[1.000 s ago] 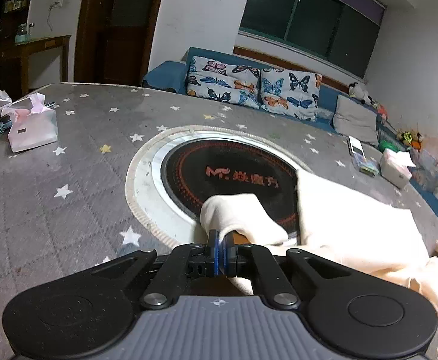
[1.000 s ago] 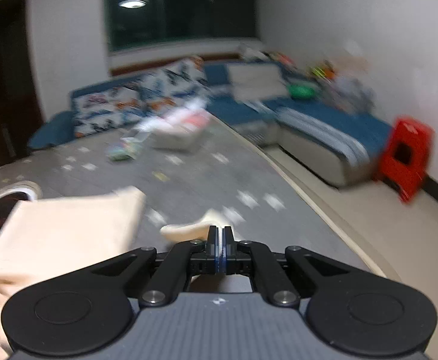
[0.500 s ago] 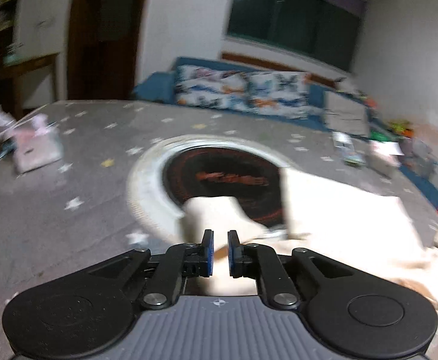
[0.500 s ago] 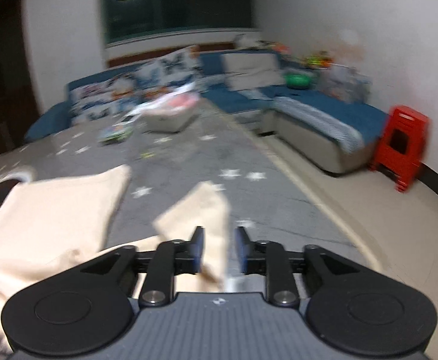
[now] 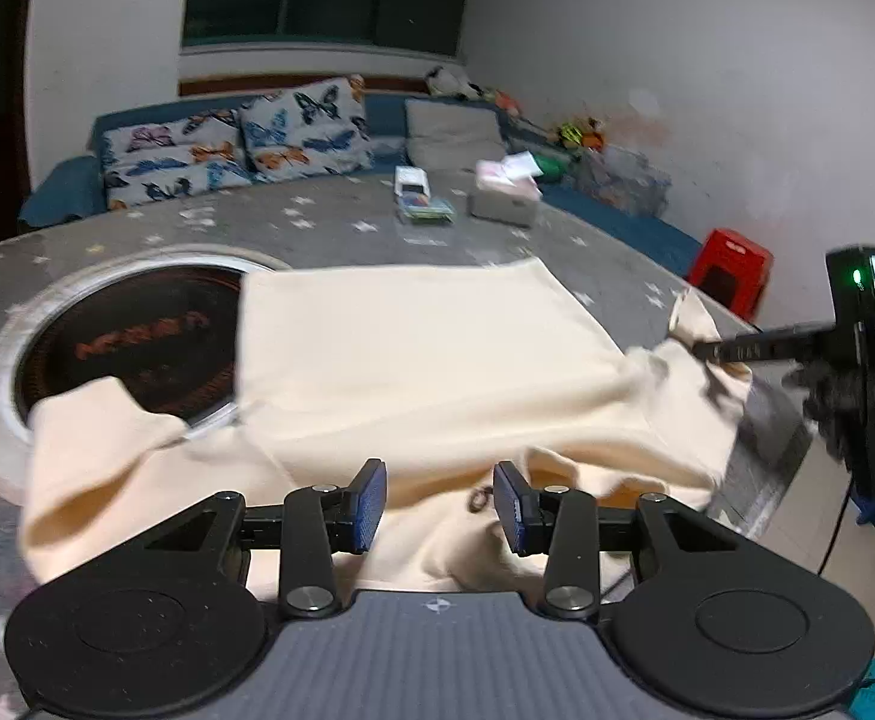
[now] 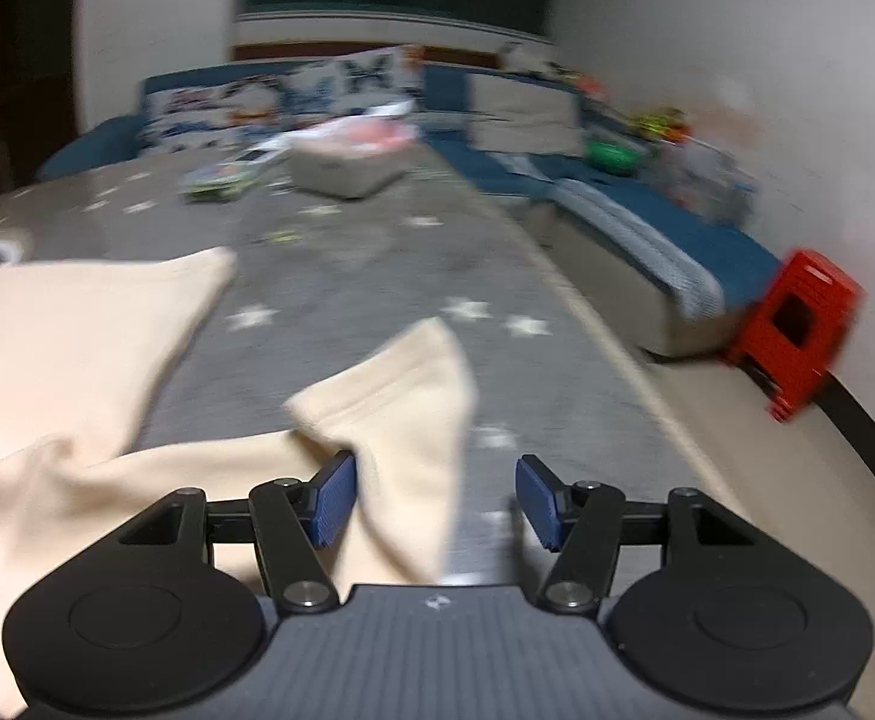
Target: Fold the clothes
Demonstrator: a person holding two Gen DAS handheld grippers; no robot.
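Grey star-print table carries a cream garment lying lengthwise left to right along its near edge, left sleeve over the round black cooktop, right sleeve toward the right edge. Left gripper and right gripper hover over it, fingers apart, holding nothing.

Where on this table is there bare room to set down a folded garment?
Bare grey star cloth lies between the cream garment and the tissue box, and along the table's right edge beside the sleeve. The round hotplate side is crowded by cloth.
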